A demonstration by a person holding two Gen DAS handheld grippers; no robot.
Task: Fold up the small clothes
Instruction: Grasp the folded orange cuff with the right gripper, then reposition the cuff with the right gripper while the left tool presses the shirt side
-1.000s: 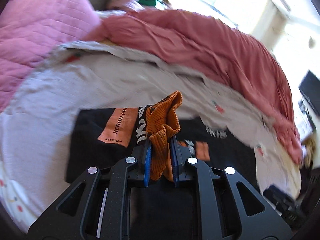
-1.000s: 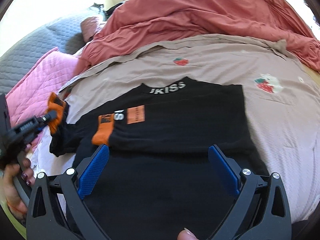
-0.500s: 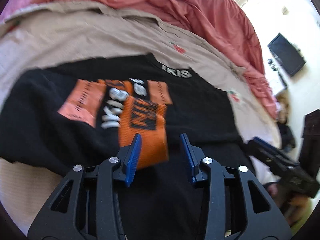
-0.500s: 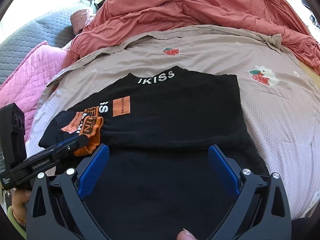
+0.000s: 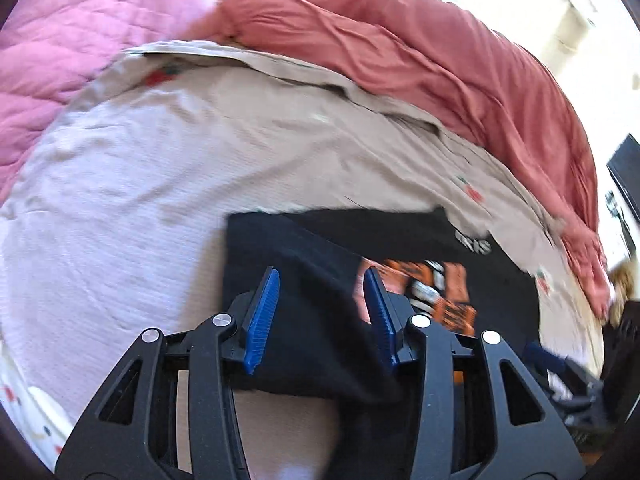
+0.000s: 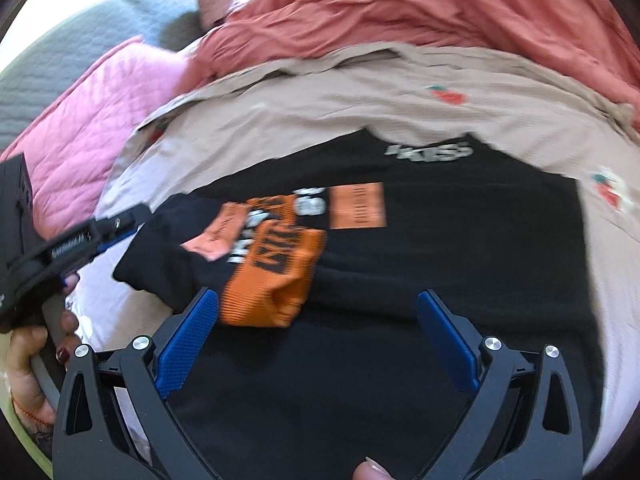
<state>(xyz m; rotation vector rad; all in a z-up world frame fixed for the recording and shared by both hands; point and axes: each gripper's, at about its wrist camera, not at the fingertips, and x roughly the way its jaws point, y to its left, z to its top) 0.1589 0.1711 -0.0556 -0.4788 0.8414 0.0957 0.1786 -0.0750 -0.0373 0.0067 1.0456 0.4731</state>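
A black T-shirt (image 6: pixel 460 240) lies flat on the bed, with white collar lettering (image 6: pixel 430 150) at the far side. Its sleeve is folded over the chest, and the orange ribbed cuff (image 6: pixel 276 280) rests there free of any grip. My left gripper (image 5: pixel 322 276) hovers over the shirt's (image 5: pixel 380 228) left edge. Its jaws are opening, and the black cloth lies below them without being pressed. The same gripper (image 6: pixel 100 232) shows at the left of the right wrist view. My right gripper (image 6: pixel 316 298) stands wide open just above the shirt's lower half, near the cuff.
The shirt lies on a beige sheet (image 6: pixel 320 100) with strawberry prints. A rumpled red duvet (image 5: pixel 440 60) is heaped along the far side. A pink quilted pillow (image 5: pixel 80 40) lies at the far left. A hand (image 6: pixel 28 360) grips the left tool.
The left gripper let go of the orange cuff, which now lies folded on the shirt's chest, and swung out to the shirt's left edge. The right gripper moved in over the shirt towards the cuff.
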